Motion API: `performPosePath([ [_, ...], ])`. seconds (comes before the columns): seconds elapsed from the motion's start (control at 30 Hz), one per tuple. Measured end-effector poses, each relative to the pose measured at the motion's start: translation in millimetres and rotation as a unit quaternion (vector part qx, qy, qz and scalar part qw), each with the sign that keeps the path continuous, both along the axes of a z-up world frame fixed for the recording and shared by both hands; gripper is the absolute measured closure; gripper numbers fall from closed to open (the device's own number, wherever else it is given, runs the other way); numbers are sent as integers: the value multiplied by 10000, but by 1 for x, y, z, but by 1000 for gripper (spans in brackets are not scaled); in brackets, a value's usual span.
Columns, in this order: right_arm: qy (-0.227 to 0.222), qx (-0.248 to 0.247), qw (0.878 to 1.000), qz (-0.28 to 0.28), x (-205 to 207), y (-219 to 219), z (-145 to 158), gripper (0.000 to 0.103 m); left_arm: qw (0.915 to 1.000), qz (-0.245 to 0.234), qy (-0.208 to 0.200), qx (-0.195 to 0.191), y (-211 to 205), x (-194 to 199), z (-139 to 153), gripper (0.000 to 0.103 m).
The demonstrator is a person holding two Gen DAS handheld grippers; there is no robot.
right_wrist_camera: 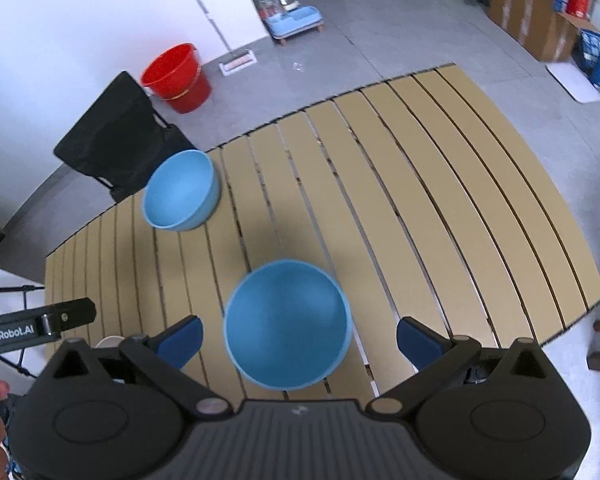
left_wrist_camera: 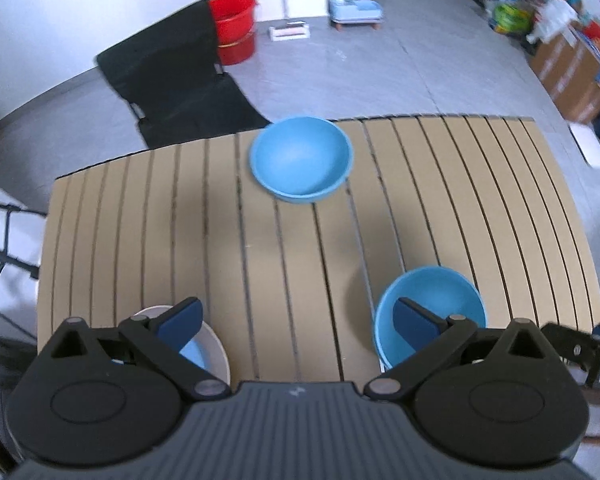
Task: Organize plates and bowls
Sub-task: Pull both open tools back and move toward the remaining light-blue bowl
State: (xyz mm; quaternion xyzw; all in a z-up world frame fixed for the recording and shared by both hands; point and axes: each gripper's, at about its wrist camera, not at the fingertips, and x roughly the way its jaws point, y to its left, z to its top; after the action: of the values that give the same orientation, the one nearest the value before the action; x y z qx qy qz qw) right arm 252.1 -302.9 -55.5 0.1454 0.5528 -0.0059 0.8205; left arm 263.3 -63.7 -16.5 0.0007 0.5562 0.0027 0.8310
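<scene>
The left gripper (left_wrist_camera: 298, 322) hung above the near edge of the tan slatted wooden table (left_wrist_camera: 440, 208), its blue-padded jaws spread wide with nothing between them. Under its left finger sat a white round bowl with a blue inside (left_wrist_camera: 216, 350), partly hidden by the finger. Under its right finger stood a near blue round bowl (left_wrist_camera: 440, 300), upright on the slats. A far blue round bowl (left_wrist_camera: 300, 158) rested close to the table's far edge, well apart from the other two.

The right gripper (right_wrist_camera: 298, 338) was also spread wide and gripped nothing; the near blue round bowl lay below the gap between its fingers, untouched by either pad. A red plastic bucket (right_wrist_camera: 176, 76) and a black folding chair (right_wrist_camera: 112, 132) stood on the grey floor beyond the table
</scene>
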Motion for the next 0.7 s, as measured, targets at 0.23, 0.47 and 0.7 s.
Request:
performPosePath([
  [0.23, 78, -184, 9990, 410, 14, 18, 15, 0, 9983, 577, 61, -21, 33, 2, 11, 0],
  [0.47, -7, -312, 9971, 689, 25, 34, 28, 0, 9967, 814, 42, -24, 46, 13, 15, 0],
  [0.7, -7, -372, 9973, 632, 41, 41, 31, 0, 9966, 809, -108, -74, 58, 26, 18, 0],
])
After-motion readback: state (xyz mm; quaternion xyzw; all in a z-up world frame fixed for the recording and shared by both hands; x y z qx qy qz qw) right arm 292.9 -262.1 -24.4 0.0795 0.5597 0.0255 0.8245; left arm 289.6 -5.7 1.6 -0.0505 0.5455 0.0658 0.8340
